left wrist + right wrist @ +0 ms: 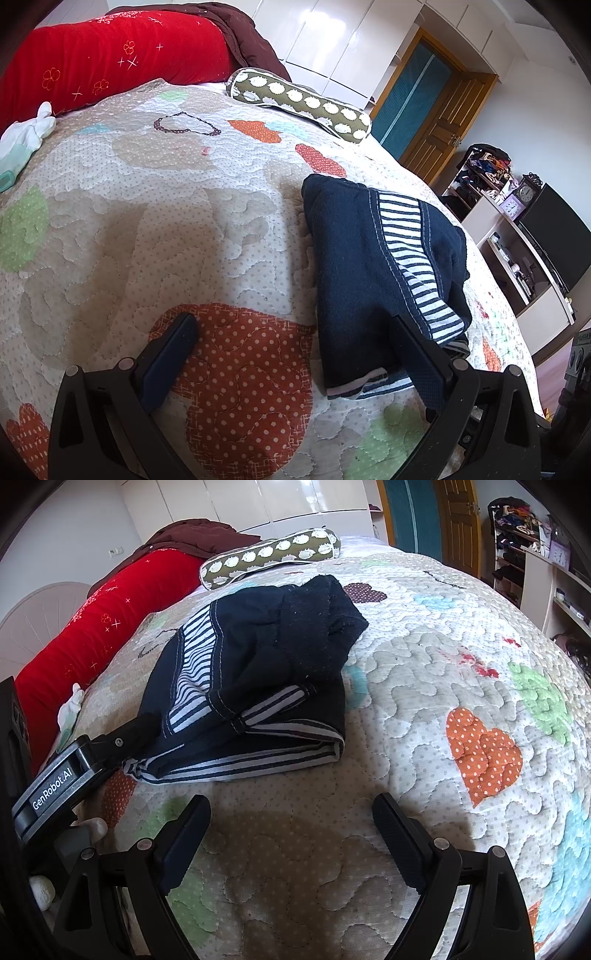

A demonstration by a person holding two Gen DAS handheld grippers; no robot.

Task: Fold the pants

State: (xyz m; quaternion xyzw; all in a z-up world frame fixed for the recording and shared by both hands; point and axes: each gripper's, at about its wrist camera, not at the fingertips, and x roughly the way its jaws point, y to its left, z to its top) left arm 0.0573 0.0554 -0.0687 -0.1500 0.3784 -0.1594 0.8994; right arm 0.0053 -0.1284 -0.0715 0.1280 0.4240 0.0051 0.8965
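Dark navy pants [373,266] with striped side panels lie folded in a compact bundle on the quilted bedspread [155,229]. They also show in the right wrist view [258,672]. My left gripper [291,325] is open, its right finger [417,354] resting against the near left end of the bundle, its left finger on the quilt. That gripper shows in the right wrist view [122,738] touching the bundle's corner. My right gripper [291,808] is open and empty, just short of the bundle's near edge.
A red pillow [110,59] and a brown blanket [243,33] lie at the head of the bed. A green bolster [299,99] lies beyond the pants. White and mint clothes [26,140] sit at the left. Shelves [517,229] stand past the bed's right edge.
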